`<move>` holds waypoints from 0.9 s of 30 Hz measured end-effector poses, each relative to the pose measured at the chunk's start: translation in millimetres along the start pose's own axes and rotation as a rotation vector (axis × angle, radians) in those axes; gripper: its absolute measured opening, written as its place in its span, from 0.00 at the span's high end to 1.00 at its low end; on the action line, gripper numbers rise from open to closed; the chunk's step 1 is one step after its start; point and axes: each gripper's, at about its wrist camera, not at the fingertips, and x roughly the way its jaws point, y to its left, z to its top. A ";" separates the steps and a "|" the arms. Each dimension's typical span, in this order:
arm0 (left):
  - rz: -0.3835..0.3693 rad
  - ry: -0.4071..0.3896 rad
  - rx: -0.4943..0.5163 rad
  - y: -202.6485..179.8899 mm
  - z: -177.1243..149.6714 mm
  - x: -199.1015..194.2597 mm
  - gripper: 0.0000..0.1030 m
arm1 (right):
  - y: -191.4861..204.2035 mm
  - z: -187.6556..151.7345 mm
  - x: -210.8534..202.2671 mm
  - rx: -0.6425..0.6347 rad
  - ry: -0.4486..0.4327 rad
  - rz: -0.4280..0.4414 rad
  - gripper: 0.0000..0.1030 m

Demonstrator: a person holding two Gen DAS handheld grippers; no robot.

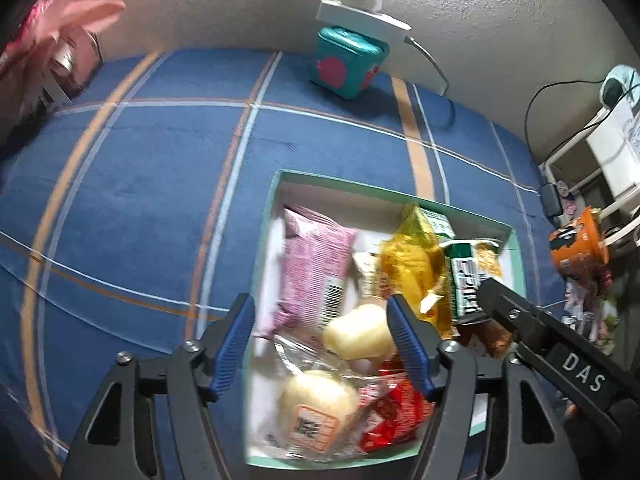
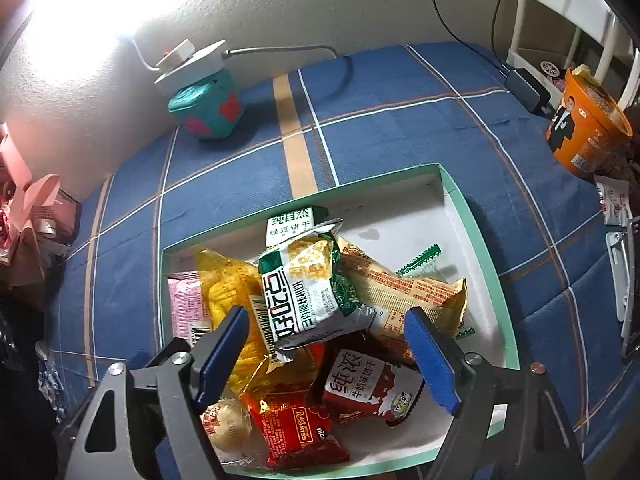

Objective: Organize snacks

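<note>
Left tongs (image 1: 322,346): spread, empty, above the box (image 1: 276,192). Snacks lie inside: pink pack (image 1: 312,264) at 9 o'clock, green-white pack (image 2: 308,292) centre. Right tongs (image 2: 326,350): spread, empty, over that pack.

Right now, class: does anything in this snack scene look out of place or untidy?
Yes. The orange noodle cup sits outside the green box, tilted at the cloth's edge. Inside, packets lie heaped crookedly, the green-and-white packet propped aslant on top.
</note>
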 end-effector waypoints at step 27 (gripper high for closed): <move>0.416 -0.087 0.051 28.7 4.8 -13.3 0.10 | 20.7 -17.1 -2.5 -0.103 -0.007 -0.065 0.00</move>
